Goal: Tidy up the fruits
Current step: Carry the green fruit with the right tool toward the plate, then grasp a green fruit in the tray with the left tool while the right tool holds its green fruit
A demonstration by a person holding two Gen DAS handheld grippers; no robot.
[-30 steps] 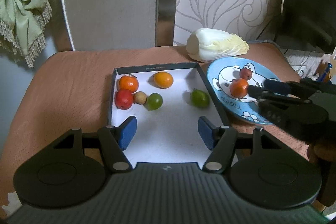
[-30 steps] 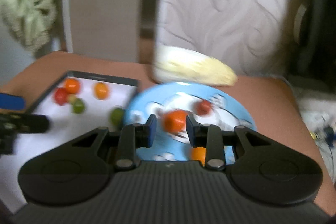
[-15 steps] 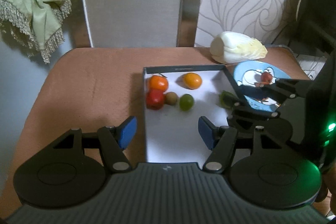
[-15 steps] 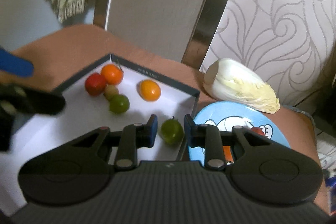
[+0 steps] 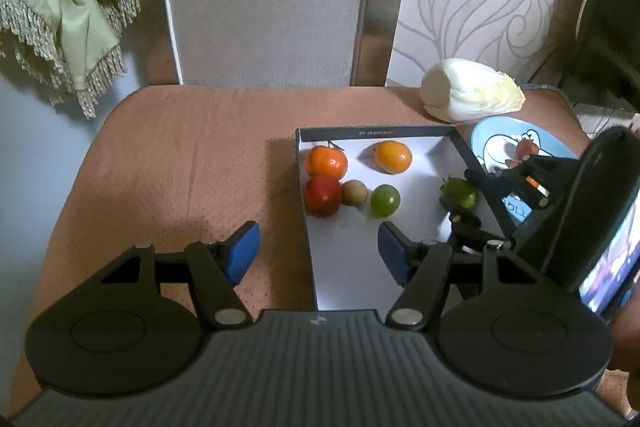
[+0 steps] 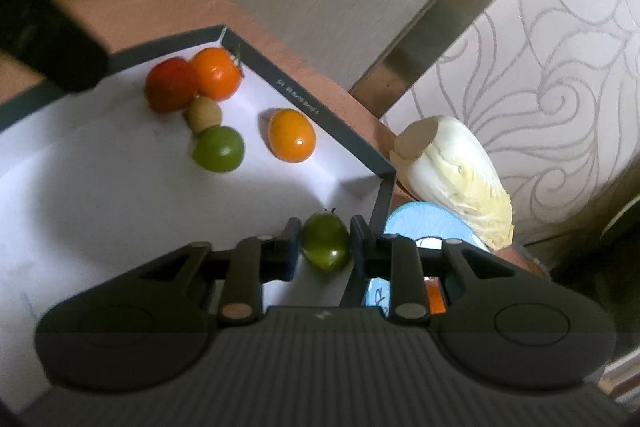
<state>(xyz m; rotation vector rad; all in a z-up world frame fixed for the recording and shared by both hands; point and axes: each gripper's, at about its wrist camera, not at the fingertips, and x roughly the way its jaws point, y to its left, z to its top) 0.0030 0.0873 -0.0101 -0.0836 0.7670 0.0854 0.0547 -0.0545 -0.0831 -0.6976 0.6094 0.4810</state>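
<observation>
brown padded seat (image 5: 192,155) holds the box lid (image 5: 340,259), left gripper (image 5: 318,251) idle with fingers wide apart, right gripper (image 6: 325,247) bracketing the dark green tomato (image 6: 325,246) near the lid's right wall, contact unclear; looks light, smooth, bruisable, so pinch gently across its middle.

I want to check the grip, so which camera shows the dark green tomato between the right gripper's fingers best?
The right wrist view: the dark green tomato sits large between the right gripper fingers. The left wrist view shows it small, partly hidden.
</observation>
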